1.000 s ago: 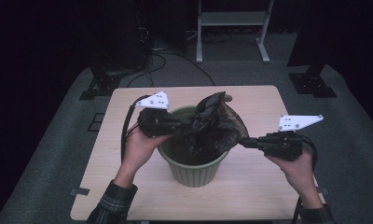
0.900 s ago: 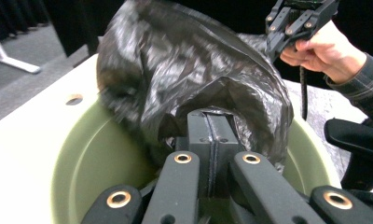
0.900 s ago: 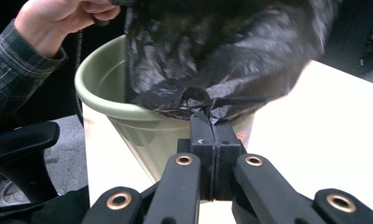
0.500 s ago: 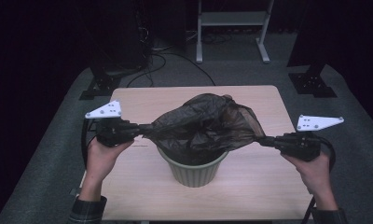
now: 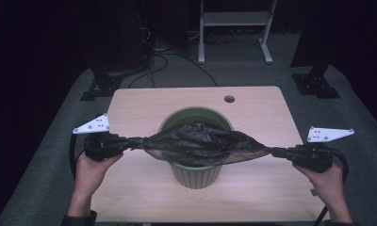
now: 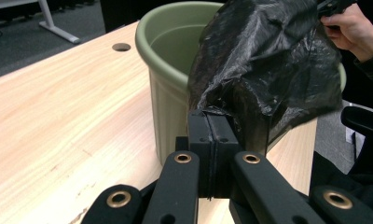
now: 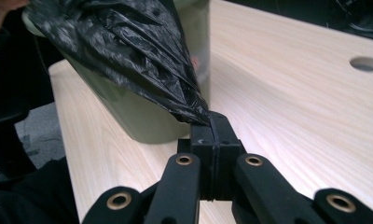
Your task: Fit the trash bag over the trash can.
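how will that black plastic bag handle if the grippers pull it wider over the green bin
Probably floppy: the black bag sags and crinkles between the left gripper and right gripper. It looks thin, so it may tear or slip where it bunches at the pads. The green bin seems light and might tip.

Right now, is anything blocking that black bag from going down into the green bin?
Nothing visible does. The black bag hangs stretched between the left tongs and right tongs, right over the green bin's open mouth.

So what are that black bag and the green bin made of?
The black bag looks like thin glossy plastic film: it crinkles, shines and lets light through. The green bin seems matte moulded plastic, with a smooth rolled rim and ribbed wall, though glazed ceramic can't be ruled out.
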The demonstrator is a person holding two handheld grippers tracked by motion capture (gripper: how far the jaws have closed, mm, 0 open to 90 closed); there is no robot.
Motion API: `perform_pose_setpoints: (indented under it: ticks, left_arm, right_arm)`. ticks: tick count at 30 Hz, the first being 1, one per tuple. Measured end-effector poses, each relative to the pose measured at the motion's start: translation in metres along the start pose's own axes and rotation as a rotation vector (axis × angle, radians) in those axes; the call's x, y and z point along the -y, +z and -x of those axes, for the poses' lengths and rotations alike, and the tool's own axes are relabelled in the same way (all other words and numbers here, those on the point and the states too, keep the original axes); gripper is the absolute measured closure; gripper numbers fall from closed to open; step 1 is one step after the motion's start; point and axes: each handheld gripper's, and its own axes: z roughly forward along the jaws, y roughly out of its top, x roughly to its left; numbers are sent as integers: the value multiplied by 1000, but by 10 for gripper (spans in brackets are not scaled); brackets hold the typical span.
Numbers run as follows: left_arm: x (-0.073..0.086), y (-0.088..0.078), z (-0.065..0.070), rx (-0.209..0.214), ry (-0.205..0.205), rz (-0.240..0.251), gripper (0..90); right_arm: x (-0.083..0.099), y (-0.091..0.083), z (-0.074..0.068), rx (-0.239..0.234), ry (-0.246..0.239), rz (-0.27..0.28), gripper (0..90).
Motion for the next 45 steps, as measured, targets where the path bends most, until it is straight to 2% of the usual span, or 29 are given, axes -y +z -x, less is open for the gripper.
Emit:
perform_pose_setpoints:
  ticks: [3,6,9,12,16,21,33,38,45]
  left_arm:
    - [3,2,-1,8,-4,-1,898]
    - [2,5,0,17,7,-7,897]
    - [0,5,2,21,13,-2,896]
    - [-1,5,3,22,18,-3,896]
    - [-2,5,2,21,21,-3,896]
    - [-2,7,1,26,18,-3,894]
    - [-6,7,1,31,26,-9,893]
    - [-7,8,1,35,28,-9,891]
    - [-7,9,2,42,32,-11,890]
  right_arm:
    - [7,2,3,-1,15,-12,892]
    - [8,2,4,-12,19,-3,729]
    - [4,-6,3,-4,12,33,645]
    - [-3,-17,0,2,-3,72,618]
    - [-15,-27,-3,8,-28,97,602]
    - [-28,-30,-6,7,-51,122,581]
    - [-70,-3,-25,-66,-159,138,577]
    - [-84,15,-34,-97,-205,117,574]
    - [-93,38,-39,-144,-239,90,569]
